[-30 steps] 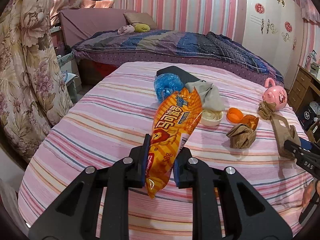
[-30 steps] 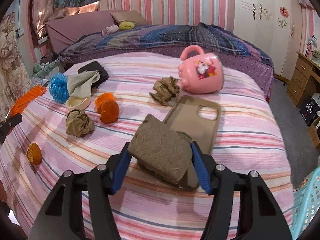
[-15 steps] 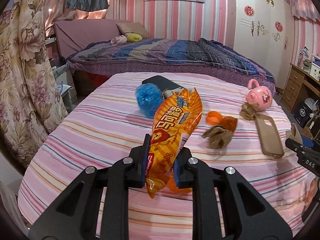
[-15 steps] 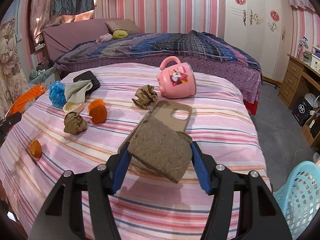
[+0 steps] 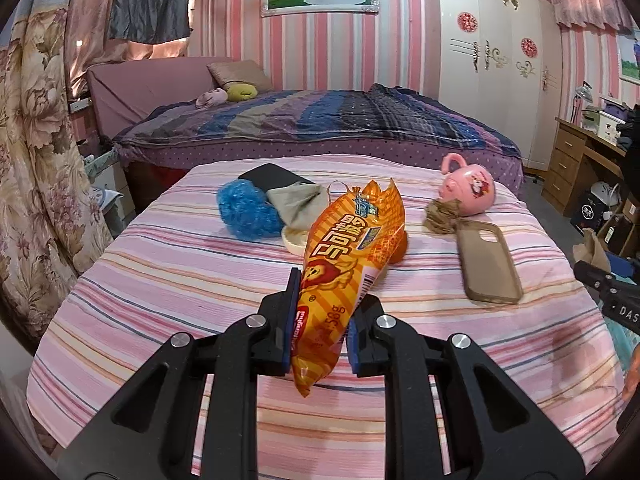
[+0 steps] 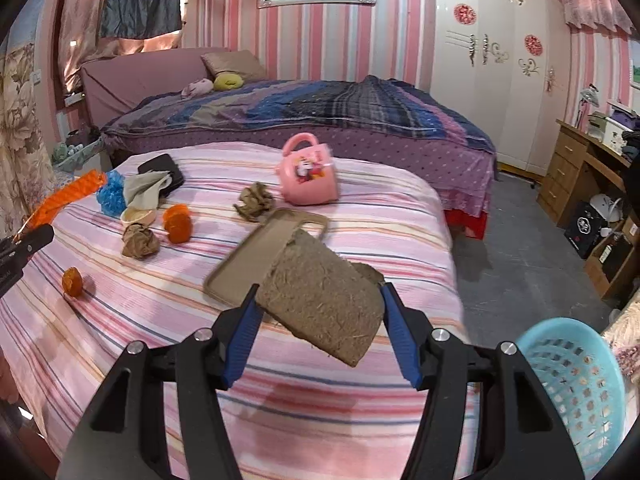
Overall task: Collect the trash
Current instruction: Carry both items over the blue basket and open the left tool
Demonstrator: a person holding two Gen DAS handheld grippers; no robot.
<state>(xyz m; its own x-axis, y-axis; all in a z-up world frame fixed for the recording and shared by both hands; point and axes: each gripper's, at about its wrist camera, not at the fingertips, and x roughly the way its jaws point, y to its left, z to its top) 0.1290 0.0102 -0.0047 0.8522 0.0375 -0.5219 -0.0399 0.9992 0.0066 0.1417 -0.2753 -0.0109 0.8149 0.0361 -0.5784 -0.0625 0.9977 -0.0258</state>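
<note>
The orange foil snack wrapper sits pinched between the narrow-set jaws of the left gripper, its long axis running up and away from the pads, with its crimped bottom end hanging just below them. The flat brown fibrous cardboard piece is clamped across its width in the right gripper, whose blue-padded jaws stand fairly wide around it; the piece tilts, its far corner raised over the pink striped bedspread. Both pieces of trash are thus off the bed and in the air.

The coming move seems to turn on the light blue perforated plastic basket, which shows only in the right wrist view, low and to the right of the right gripper, beyond the bed's edge over the grey floor. The right hand appears the nearer of the two; the left gripper lies further left, and its camera shows no basket. Both grippers point moderately downward over the bed.

Left on the bedspread are two crumpled brown paper balls, a blue crumpled plastic wad, orange peel pieces, a tan phone case and a pink cartoon mug lying on its side.
</note>
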